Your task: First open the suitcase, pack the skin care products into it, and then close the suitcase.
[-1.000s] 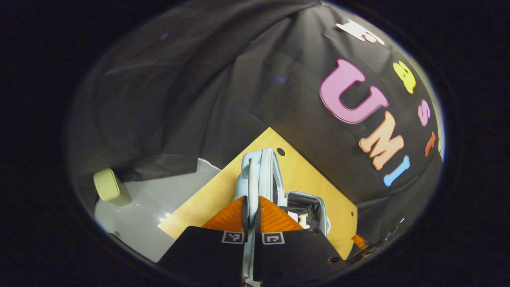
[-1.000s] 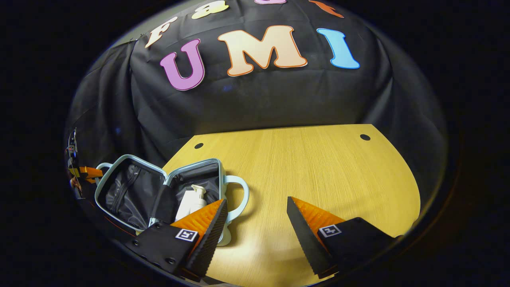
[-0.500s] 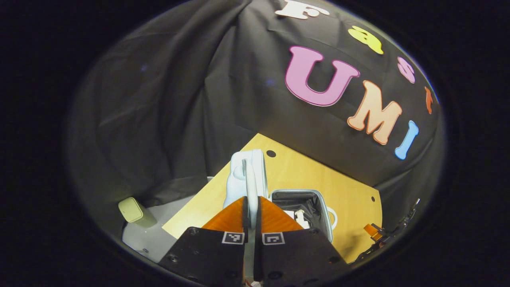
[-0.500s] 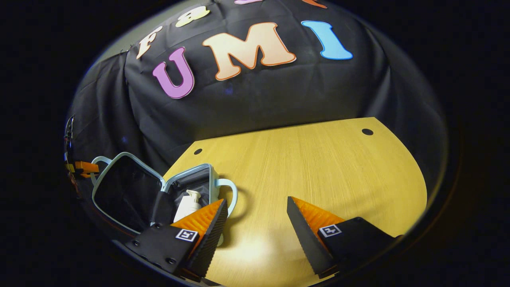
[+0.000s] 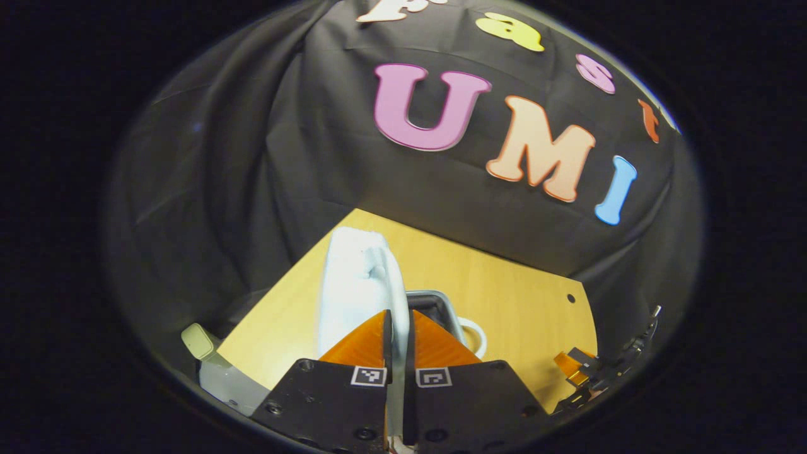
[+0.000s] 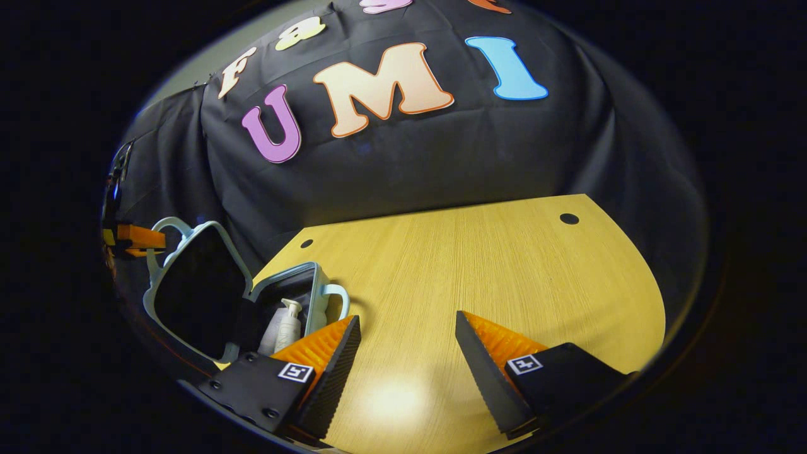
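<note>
A pale blue suitcase point(image 6: 189, 284) stands at the table's left, its lid tilted up steeply over the base point(image 6: 315, 296). A white pump bottle point(image 6: 287, 325) lies inside the base. My left gripper point(image 5: 398, 315) is shut on the lid's thin loop handle point(image 5: 397, 284), and the lid's outer shell point(image 5: 350, 284) rises just beyond the fingers. From the right gripper view, the left gripper point(image 6: 135, 238) sits at the lid's top handle. My right gripper point(image 6: 406, 321) hovers open over bare table, to the right of the suitcase, holding nothing. It also appears in the left gripper view, as the right gripper point(image 5: 583, 372).
The wooden table point(image 6: 492, 265) has small holes near its back corners point(image 6: 569, 219). Black cloth hangs close behind it. Beyond the table's left edge, a pale green block point(image 5: 198, 340) rests on grey floor point(image 5: 230, 384).
The left gripper has swung the lid up from lying flat to a steep tilt over the base. The right gripper has barely moved.
</note>
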